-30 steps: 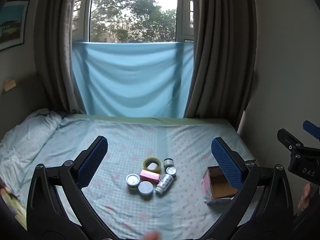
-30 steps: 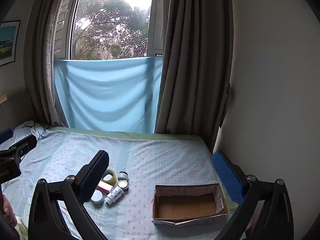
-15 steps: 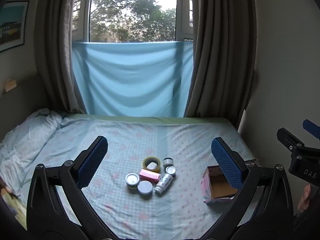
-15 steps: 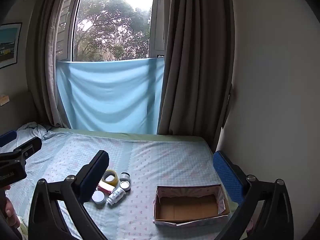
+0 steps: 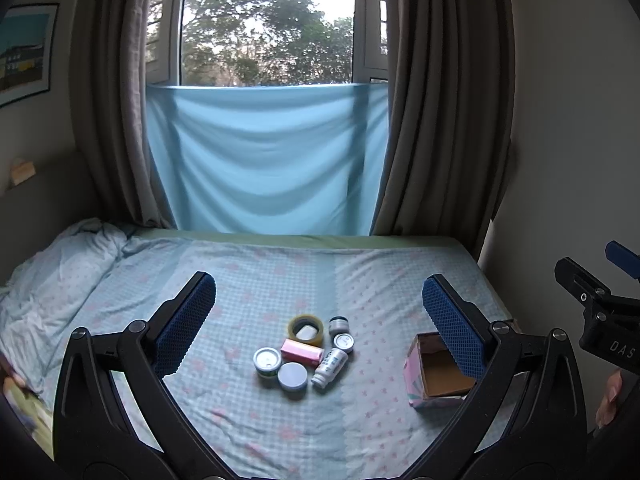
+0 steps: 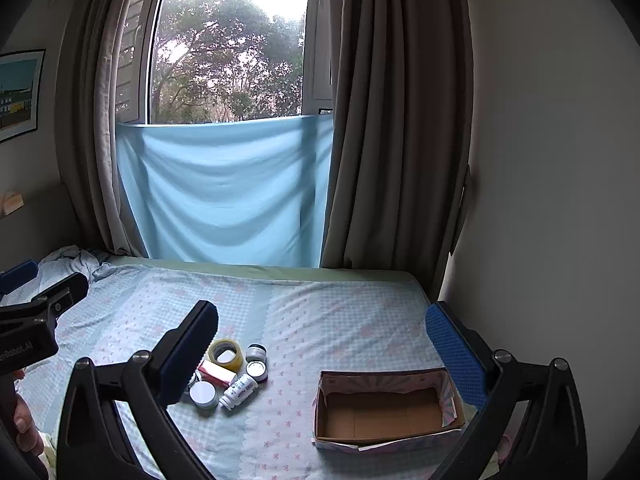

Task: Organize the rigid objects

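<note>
A cluster of small items lies mid-bed: a tape roll (image 5: 306, 329) (image 6: 226, 354), a pink box (image 5: 301, 352) (image 6: 216, 373), a white bottle on its side (image 5: 329, 366) (image 6: 239, 391), and several small round tins (image 5: 267, 361) (image 6: 256, 370). An empty cardboard box (image 5: 438, 372) (image 6: 386, 410) stands to their right. My left gripper (image 5: 320, 320) is open, held well above and short of the cluster. My right gripper (image 6: 320, 344) is open too, above the bed between cluster and box. Neither holds anything.
The bed (image 5: 260, 272) has a light blue patterned sheet, with a rumpled quilt (image 5: 60, 264) at far left. A blue cloth (image 5: 264, 160) and brown curtains hang at the window behind. A wall (image 6: 540, 200) borders the bed's right side.
Both grippers have shifted slightly; the items and box sit a little lower and nearer in the right wrist view. Nothing was grasped or moved.
</note>
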Tool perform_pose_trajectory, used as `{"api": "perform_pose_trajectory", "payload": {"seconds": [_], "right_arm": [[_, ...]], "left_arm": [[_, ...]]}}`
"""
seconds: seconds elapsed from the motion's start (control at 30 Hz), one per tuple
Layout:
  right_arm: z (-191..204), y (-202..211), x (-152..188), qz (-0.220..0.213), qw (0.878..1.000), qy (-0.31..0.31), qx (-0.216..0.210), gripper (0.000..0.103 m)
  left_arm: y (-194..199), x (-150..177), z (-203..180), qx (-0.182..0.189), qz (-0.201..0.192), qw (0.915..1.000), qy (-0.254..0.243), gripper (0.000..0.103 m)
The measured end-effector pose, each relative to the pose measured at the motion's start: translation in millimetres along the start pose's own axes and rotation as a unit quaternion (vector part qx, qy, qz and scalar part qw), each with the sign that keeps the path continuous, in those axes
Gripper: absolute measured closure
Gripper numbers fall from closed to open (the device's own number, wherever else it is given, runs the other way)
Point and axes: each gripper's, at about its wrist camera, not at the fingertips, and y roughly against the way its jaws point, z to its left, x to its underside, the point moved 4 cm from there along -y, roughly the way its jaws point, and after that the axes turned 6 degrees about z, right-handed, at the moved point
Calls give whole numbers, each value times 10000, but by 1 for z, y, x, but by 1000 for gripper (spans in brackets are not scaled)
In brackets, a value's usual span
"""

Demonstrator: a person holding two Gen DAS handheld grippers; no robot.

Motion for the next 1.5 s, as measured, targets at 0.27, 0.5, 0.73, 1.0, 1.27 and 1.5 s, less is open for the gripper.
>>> {"api": "perform_pose_trajectory", "payload": {"seconds": [0.27,0.5,0.73,1.0,1.27,1.5], "right_arm": [[3,-3,-1,-21,10000,9,-6,0],[2,-6,3,-42,10000,-31,-29,0],[1,-7,2,-40,10000,-36,-38,0],[4,-11,2,-82,10000,-15,-30,0],[5,-12,3,-99,9999,-38,-41,0],[3,-12,3,-127,9999,-64,-77,0]], "left_arm": [[-1,0,0,10,-21,10000,-23,0],[-3,-3,2,20,-26,10000,8,0],[-5,-4,4,32,-19,10000,-2,0],[-5,-4,7,111,-36,9999,47,0],[-5,-6,9,117,-25,9999,70,0],[-6,-6,8,115,-25,9999,77,0]]}}
